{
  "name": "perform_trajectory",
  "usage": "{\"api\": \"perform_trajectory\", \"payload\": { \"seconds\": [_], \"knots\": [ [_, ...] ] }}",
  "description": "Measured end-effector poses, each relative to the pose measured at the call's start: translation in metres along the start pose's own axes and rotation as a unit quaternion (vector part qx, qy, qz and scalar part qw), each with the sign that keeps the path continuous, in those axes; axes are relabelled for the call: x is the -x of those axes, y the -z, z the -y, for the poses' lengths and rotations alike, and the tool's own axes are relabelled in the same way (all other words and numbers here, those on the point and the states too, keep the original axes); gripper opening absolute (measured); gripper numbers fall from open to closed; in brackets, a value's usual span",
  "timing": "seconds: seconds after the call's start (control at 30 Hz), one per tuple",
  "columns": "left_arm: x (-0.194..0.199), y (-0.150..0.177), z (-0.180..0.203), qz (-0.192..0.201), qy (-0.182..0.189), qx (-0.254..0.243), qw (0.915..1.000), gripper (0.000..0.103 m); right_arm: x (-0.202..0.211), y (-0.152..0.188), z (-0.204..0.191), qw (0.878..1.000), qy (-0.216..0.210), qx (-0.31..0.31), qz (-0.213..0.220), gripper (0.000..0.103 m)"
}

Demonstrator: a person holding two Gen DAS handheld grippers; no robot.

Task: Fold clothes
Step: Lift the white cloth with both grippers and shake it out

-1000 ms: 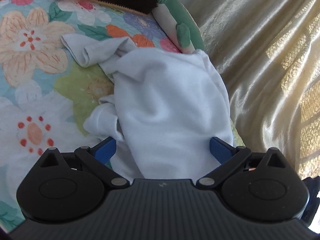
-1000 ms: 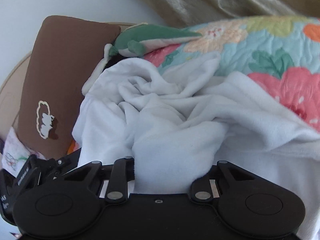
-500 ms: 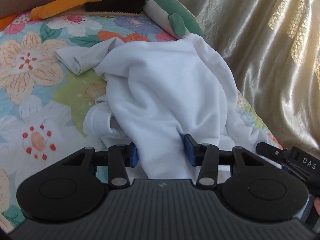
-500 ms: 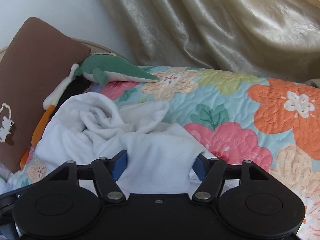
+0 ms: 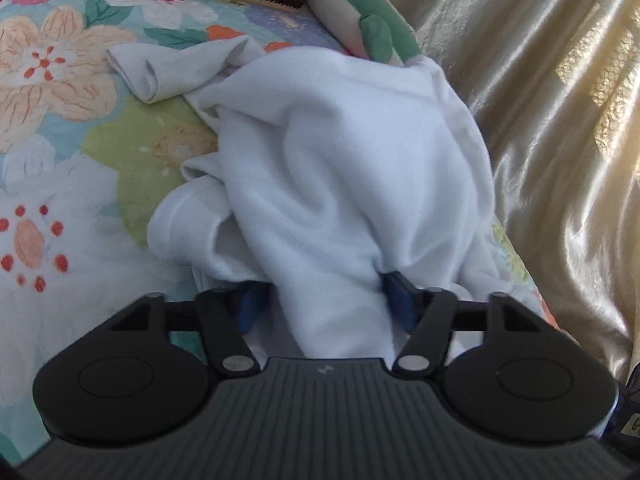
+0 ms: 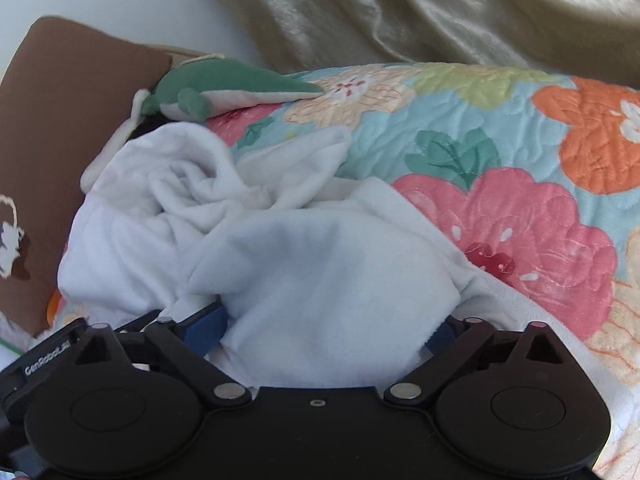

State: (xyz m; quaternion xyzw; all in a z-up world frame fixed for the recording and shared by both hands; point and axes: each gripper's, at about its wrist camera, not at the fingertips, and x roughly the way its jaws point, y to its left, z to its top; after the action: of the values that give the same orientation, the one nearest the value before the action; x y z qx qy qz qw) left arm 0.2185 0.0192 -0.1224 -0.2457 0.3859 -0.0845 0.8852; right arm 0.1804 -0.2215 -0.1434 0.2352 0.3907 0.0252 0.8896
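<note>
The white garment (image 5: 340, 168) lies crumpled on the flowered bed cover (image 5: 60, 140), close to the edge of the bed that runs along the gold curtain (image 5: 540, 120). Its far end reaches a green soft toy (image 6: 232, 88) and a brown pillow (image 6: 60, 120) at the head of the bed.

The left gripper (image 5: 324, 300) has just been closing. Its blue pads now stand about half apart and squeeze a thick bunch of the white cloth between them, so it has hold of the near end. The right gripper (image 6: 320, 332) has just been opening. Its jaws stand wide and a broad fold of the garment (image 6: 320, 272) fills the gap, but the cloth looks loose there, not pinched.

From both grippers the garment stretches away forward, toward the toy, so its long axis runs almost along the line in which the left gripper points. One sleeve (image 5: 160, 68) sticks out to the left side, toward the middle of the bed. Both grippers are at the same near end, side by side. I judge that the left one is better placed to pull the cloth flat, while the right one must first find a new edge to take.
</note>
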Motion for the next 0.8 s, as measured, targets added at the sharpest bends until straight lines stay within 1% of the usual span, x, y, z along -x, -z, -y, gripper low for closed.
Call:
{"api": "perform_trajectory", "payload": {
  "seconds": [0.03,0.07,0.1,0.17,0.23,0.33,0.37,0.47,0.53,0.57,0.63,0.7,0.8],
  "knots": [
    [0.004,0.005,0.008,0.008,-0.008,-0.013,0.9999,0.042,0.002,0.001,-0.005,1.000,-0.002,0.014,0.001,0.070],
    [0.008,0.008,0.016,0.014,-0.017,-0.029,0.9993,0.035,0.005,0.001,-0.008,1.000,-0.012,0.024,-0.003,0.050],
    [0.013,0.010,0.019,0.016,-0.022,-0.031,0.9992,0.031,0.008,0.000,-0.010,0.999,-0.024,0.031,-0.006,0.036],
    [0.021,0.011,0.018,0.014,-0.025,-0.007,0.9996,0.024,0.013,-0.002,-0.014,0.998,-0.049,0.044,-0.006,0.030],
    [0.032,0.010,0.017,0.011,-0.031,-0.008,0.9994,0.022,0.020,-0.001,-0.022,0.995,-0.077,0.065,-0.005,0.028],
    [0.058,0.011,0.021,0.022,-0.061,-0.055,0.9964,0.020,0.033,0.001,-0.039,0.985,-0.138,0.101,-0.014,0.027],
    [0.068,0.012,0.020,0.028,-0.067,-0.061,0.9955,0.020,0.037,0.003,-0.046,0.981,-0.158,0.115,-0.018,0.027],
    [0.101,0.015,0.005,0.045,-0.064,-0.037,0.9962,0.019,0.048,0.010,-0.061,0.969,-0.198,0.144,-0.026,0.027],
    [0.126,0.020,-0.009,0.071,-0.064,-0.017,0.9953,0.019,0.052,0.014,-0.067,0.962,-0.226,0.149,-0.037,0.026],
    [0.139,0.024,-0.014,0.087,-0.068,-0.009,0.9938,0.019,0.053,0.018,-0.071,0.956,-0.244,0.154,-0.049,0.026],
    [0.163,0.033,-0.022,0.114,-0.076,0.001,0.9906,0.019,0.058,0.030,-0.086,0.947,-0.258,0.178,-0.068,0.026],
    [0.182,0.045,-0.030,0.126,-0.084,0.016,0.9883,0.019,0.065,0.045,-0.105,0.938,-0.262,0.212,-0.080,0.026],
    [0.208,0.059,-0.041,0.137,-0.109,0.017,0.9843,0.019,0.079,0.067,-0.132,0.924,-0.270,0.261,-0.076,0.026]
  ]
}}
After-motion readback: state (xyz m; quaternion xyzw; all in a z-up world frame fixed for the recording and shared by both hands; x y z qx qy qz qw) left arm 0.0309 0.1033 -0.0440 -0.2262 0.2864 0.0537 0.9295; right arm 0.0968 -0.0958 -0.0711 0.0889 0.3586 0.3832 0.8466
